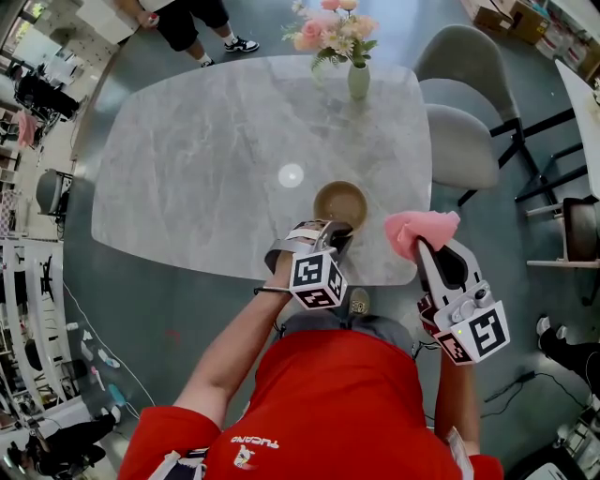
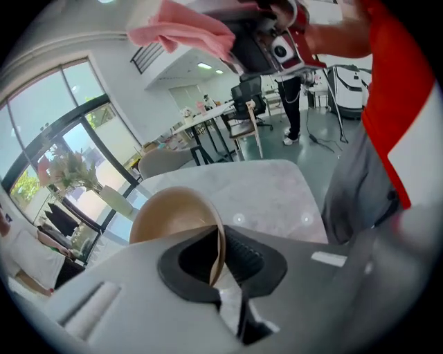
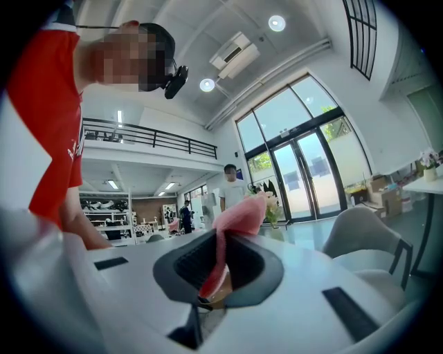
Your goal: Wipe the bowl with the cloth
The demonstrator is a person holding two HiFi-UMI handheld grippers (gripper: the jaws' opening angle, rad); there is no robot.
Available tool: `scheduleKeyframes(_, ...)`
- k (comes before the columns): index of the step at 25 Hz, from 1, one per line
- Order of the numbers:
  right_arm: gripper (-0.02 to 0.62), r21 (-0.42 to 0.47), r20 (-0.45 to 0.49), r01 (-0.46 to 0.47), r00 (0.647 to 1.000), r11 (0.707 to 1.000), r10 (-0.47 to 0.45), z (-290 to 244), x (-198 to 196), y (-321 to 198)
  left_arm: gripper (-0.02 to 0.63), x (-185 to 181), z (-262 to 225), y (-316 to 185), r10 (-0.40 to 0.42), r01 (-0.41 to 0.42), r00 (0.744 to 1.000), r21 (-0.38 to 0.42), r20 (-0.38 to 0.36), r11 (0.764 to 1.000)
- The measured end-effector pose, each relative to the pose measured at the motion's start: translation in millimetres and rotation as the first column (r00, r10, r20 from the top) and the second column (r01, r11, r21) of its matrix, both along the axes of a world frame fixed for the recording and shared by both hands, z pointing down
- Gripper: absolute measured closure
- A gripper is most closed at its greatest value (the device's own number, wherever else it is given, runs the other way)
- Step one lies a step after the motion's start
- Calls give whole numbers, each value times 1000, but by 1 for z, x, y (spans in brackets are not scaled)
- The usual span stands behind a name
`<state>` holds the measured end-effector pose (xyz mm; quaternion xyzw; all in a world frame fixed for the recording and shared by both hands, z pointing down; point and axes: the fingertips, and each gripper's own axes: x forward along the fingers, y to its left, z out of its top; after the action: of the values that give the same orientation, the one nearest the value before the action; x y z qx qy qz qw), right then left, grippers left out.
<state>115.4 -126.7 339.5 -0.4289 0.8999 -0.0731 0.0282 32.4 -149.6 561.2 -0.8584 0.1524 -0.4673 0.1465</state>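
We see bowl (image 1: 340, 203) at lower centre of head view, by table (image 1: 206, 159) front edge, near rim pinched in left tongs (image 1: 330, 232). We judge thin rim grip may slip, or bowl tip off edge, once wiping presses down. Inside bowl: nothing we can see. To its right, right tongs (image 1: 427, 246) clamp pink cloth (image 1: 420, 230), off table. Upper centre, vase (image 1: 358, 80) holds flowers (image 1: 333, 28).

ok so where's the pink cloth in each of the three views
head view: pink cloth right of centre, right of the bowl, held by the right gripper.
left gripper view: top left, up above the table.
right gripper view: centre, pinched between the fingers.
shared landmark: the person's red shirt.
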Motion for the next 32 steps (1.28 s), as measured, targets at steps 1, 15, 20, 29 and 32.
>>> scheduleKeyframes(1, 575, 0, -1, 1, 1000, 1000, -1, 0, -1, 0, 589, 1, -7, 0, -12, 11, 999, -11, -47, 1000)
scheduleKeyframes(15, 575, 52, 4, 43, 999, 998, -44, -25, -18, 1, 591, -3, -153, 5, -152, 29, 652, -176, -743, 984)
scheduleKeyframes(20, 575, 95, 13, 89, 996, 992, -90, -44, -36, 7, 591, -15, -194, 20, -226, -38, 482, -278, -846, 960)
scheduleKeyframes(29, 575, 114, -23, 238, 971, 965, -236, -64, -73, 25, 591, -25, -219, 43, -194, -186, 396, -285, -898, 940)
scheduleKeyframes(32, 575, 93, -59, 281, 959, 955, -276, -61, -85, 32, 591, -29, -225, 52, -168, -221, 377, -264, -911, 939)
